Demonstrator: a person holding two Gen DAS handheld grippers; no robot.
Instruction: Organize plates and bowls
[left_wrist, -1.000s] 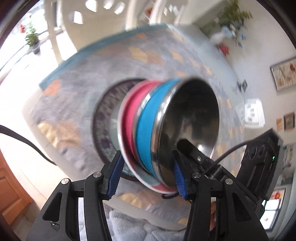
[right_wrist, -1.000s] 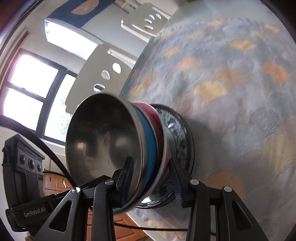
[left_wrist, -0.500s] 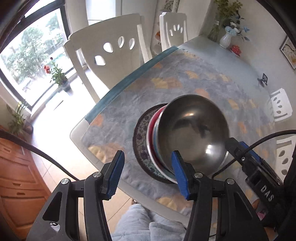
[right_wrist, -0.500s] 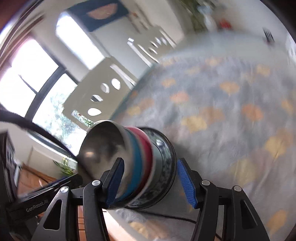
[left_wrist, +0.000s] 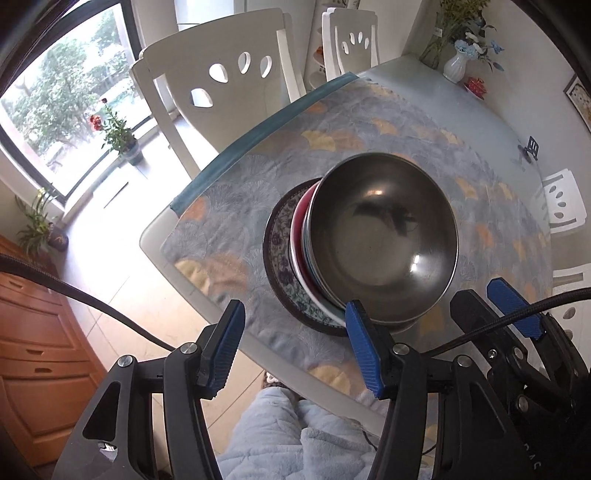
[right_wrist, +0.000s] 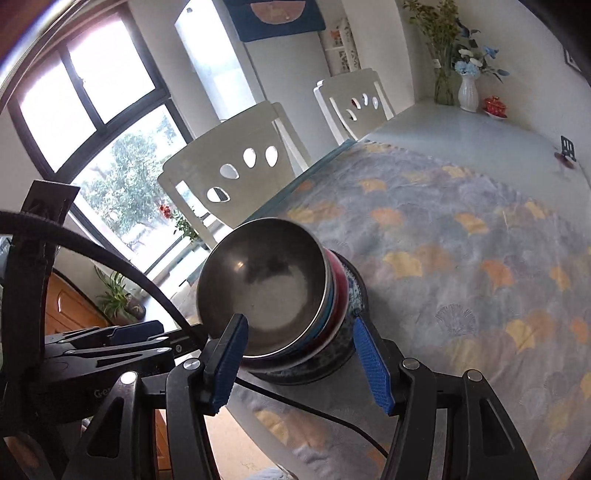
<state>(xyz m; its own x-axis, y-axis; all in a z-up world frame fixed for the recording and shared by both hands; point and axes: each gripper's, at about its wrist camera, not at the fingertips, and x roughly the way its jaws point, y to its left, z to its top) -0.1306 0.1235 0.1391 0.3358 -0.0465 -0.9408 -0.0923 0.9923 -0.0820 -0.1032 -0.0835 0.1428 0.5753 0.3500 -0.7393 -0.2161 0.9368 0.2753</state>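
On the cloth-covered counter (left_wrist: 236, 206) the nested stack, steel bowl (left_wrist: 384, 236) atop the patterned plate (left_wrist: 280, 258), now sits released, since I've pulled my left claw (left_wrist: 295, 350) and right claw (right_wrist: 299, 362) back, both wide and empty—stacking looks finished.

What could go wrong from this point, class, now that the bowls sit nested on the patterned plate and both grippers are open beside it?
1. The stack sits near the table's edge; a nudge might send it over.
2. The steel bowl looks slightly off-centre on the bowls beneath, so it could slide.
3. The left gripper and right gripper, both open, are close enough to clip a rim.
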